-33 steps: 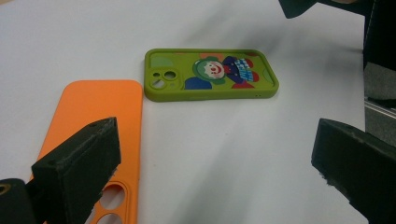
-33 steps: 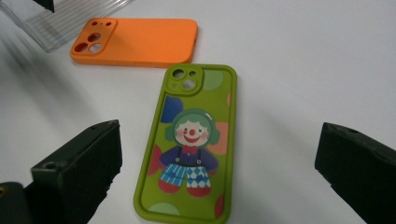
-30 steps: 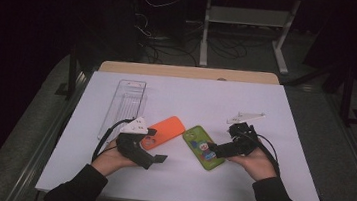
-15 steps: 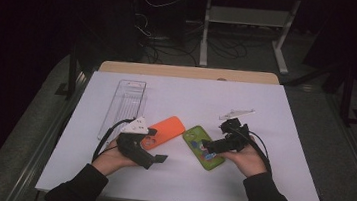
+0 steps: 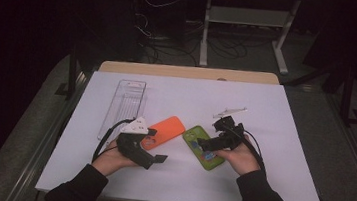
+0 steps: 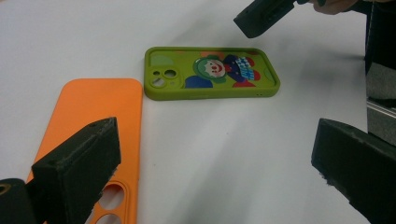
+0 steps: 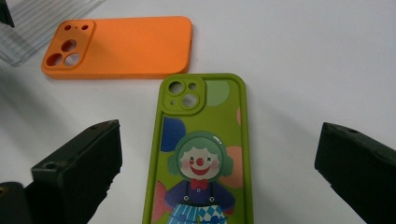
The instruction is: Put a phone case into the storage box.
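Green case (image 7: 201, 154) flat betw wide-open R gripper (image 7: 219, 172) jaws; L gripper (image 6: 215, 177) wide open, empty, by orange case (image 6: 100, 121).

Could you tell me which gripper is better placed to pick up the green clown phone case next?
The right gripper. In its own view its open fingers straddle the green clown-printed phone case. The left gripper sits by the orange silicone phone case, farther from the green one.

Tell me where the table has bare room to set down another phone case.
The white table is bare along its right side, past the right gripper, and across the far edge beyond the clear ribbed plastic tray. The middle is crowded: the orange phone case, the green clown-print phone case and the left gripper sit close together.
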Demonstrator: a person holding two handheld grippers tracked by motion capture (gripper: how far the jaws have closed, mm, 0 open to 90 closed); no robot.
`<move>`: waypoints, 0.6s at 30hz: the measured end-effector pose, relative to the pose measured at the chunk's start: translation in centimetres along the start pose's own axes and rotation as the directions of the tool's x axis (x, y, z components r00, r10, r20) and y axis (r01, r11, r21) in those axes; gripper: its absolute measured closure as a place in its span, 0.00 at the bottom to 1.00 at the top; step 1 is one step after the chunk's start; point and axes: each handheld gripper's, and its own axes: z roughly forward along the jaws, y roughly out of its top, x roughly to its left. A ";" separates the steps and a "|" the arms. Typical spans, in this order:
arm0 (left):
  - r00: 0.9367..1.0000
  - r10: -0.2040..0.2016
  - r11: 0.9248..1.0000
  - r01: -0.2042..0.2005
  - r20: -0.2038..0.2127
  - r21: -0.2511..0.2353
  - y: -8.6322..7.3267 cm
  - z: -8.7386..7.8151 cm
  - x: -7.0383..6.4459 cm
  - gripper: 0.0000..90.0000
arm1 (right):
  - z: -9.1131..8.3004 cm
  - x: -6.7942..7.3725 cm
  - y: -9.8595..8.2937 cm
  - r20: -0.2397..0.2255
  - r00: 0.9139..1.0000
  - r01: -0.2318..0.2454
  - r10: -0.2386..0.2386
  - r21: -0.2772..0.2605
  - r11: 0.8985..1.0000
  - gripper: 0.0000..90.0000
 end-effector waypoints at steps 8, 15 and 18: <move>1.000 -0.005 1.000 0.005 0.002 0.000 -0.1 0.0 0.0 0.01 | 0.5 0.1 -0.1 0.013 1.000 0.019 -0.020 0.025 0.999 0.00; 1.000 -0.002 1.000 0.002 0.002 0.005 -0.1 0.1 0.1 0.01 | 1.1 0.3 -0.4 0.017 1.000 0.023 -0.024 0.063 0.998 0.00; 1.000 -0.004 1.000 0.004 0.002 0.004 -0.1 0.1 0.1 0.01 | 1.3 0.4 -0.6 0.015 1.000 0.012 -0.013 0.081 0.997 0.01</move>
